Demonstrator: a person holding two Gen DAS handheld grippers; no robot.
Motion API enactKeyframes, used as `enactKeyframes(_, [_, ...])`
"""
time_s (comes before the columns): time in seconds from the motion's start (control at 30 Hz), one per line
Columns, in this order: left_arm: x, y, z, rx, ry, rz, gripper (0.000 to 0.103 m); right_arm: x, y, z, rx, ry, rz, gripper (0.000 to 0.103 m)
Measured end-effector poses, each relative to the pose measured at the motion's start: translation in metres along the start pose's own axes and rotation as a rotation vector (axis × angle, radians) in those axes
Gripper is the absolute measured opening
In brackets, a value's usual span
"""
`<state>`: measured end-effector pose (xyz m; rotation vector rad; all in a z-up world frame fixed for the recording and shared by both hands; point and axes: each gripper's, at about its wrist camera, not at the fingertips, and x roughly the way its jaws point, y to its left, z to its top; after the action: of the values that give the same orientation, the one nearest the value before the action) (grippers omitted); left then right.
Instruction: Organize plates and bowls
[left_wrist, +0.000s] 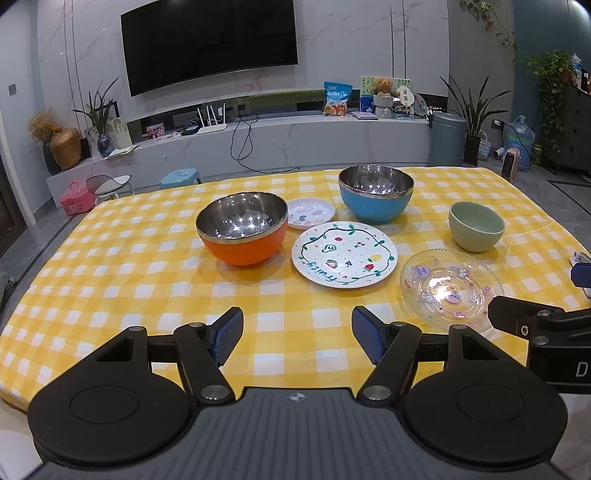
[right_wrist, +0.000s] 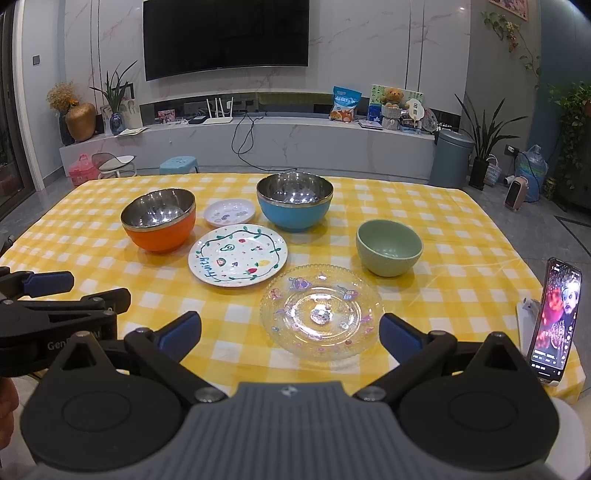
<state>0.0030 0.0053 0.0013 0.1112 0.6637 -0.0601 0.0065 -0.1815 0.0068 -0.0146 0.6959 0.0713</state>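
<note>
Table (right_wrist: 424, 206): yellow/white check cloth.
Bowls: orange (right_wrist: 159, 225) far L; blue (right_wrist: 294, 201) ctr; green (right_wrist: 388, 246) R.
Plates: sm. white (right_wrist: 229, 212) betw. orange & blue; "Fruity" (right_wrist: 237, 254); clear glass (right_wrist: 320, 312) nearest.
Phone (right_wrist: 554, 321): upright, R edge.

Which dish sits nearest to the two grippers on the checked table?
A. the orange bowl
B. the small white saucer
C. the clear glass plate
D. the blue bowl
C. The clear glass plate lies closest to the table's near edge, just ahead of the open right gripper, while the orange bowl, small white saucer and blue bowl all stand farther back.
</note>
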Motion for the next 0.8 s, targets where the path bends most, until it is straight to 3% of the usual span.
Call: enactKeyframes(0.8, [0.0006,-0.0031,-0.0037,-0.004,0.011,-0.007,0.080,-0.0001,-0.0010,-0.0014,0.004,0.005,-0.013,0.100])
